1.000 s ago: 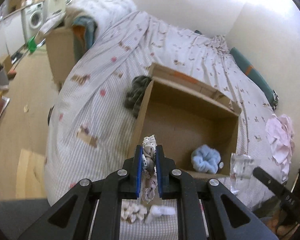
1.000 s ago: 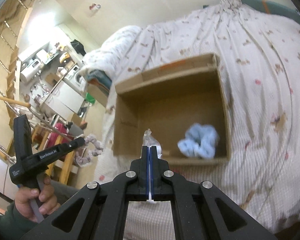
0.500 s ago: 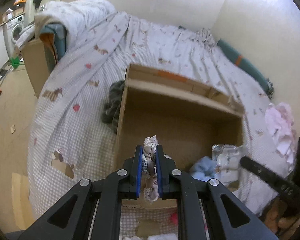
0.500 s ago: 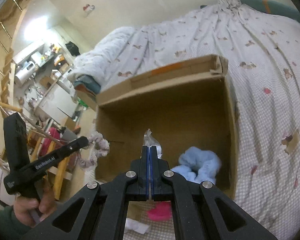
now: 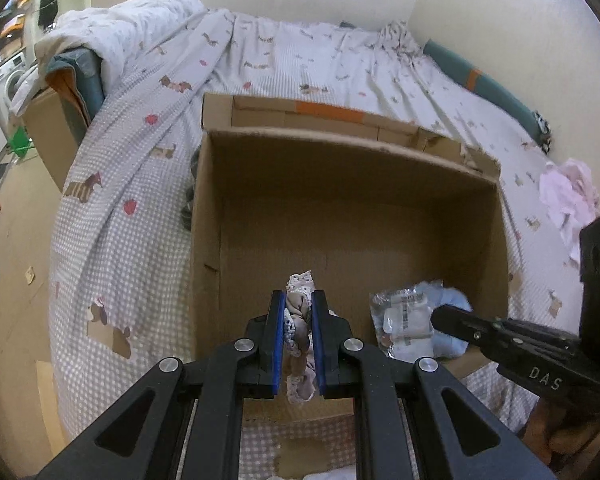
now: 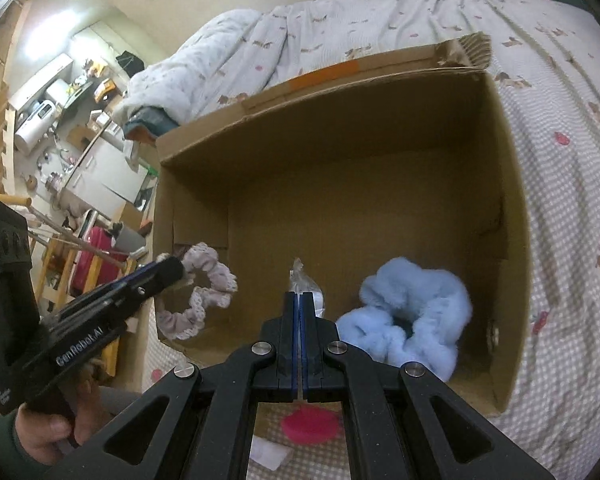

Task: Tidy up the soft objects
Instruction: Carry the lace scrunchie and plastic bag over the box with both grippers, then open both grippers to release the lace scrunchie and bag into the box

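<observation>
Covering the bed [image 5: 132, 184], a checked quilted spread carries an open cardboard box [image 6: 512, 240]. A fluffy blue scrunchie [image 6: 416, 320] lies on its floor. Left gripper [image 5: 296, 344] clenches a lace-edged pink scrunchie [image 6: 204, 300] over the near wall; right gripper [image 6: 300, 340] pinches a crinkly clear packet [image 5: 404, 324]. Releasing early could drop either item outside the box.

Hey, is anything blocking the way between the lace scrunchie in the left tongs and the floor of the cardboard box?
Nothing visible. The lace scrunchie, pinched in the left tongs, hangs at the cardboard box's open near-left corner over bare floor. The blue scrunchie and the right tongs' clear packet sit off to the right.
</observation>
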The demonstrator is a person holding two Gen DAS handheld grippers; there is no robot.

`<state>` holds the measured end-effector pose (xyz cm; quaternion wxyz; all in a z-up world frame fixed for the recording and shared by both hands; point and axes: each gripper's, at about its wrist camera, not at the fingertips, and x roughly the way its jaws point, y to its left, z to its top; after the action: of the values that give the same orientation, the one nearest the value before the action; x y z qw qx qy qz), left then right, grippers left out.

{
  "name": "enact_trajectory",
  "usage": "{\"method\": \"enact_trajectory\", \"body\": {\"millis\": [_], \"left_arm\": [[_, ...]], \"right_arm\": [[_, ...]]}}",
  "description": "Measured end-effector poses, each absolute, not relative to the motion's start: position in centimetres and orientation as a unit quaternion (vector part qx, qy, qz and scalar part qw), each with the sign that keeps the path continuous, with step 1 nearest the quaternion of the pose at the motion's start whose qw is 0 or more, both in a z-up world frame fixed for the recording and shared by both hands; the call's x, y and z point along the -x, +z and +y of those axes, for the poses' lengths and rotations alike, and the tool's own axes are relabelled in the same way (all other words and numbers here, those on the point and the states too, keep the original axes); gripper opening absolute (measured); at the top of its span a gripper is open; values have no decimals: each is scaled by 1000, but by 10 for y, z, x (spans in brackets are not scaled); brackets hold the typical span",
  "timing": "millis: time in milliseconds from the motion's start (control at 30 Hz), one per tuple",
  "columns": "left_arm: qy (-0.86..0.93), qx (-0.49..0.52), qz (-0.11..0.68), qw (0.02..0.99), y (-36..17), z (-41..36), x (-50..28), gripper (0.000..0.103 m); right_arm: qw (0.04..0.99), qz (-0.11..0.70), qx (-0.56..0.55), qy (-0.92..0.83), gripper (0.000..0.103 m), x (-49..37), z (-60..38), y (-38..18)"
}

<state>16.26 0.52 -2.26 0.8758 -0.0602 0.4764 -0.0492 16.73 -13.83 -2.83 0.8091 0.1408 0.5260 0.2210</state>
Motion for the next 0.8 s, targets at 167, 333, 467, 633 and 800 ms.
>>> {"method": "enact_trajectory", "body": {"millis": [167, 333, 467, 633, 800], "left_arm": [[-56, 66, 505, 859, -37, 4, -166, 11], [-45, 48, 530, 845, -49, 0, -167, 11], [-42, 42, 540, 840, -54, -1, -167, 13], [-43, 37, 547, 835, -57, -3, -167, 17], [-45, 42, 549, 834, -56, -4, -165, 35]], "right_arm": [[806, 536, -123, 219, 3, -171, -127, -36], [803, 545, -114, 213, 3, -172, -128, -43], [796, 562, -105, 198, 3, -174, -127, -52], [794, 569, -98, 189, 3, -174, -128, -57], [795, 567, -107, 187, 3, -176, -130, -57]]}}
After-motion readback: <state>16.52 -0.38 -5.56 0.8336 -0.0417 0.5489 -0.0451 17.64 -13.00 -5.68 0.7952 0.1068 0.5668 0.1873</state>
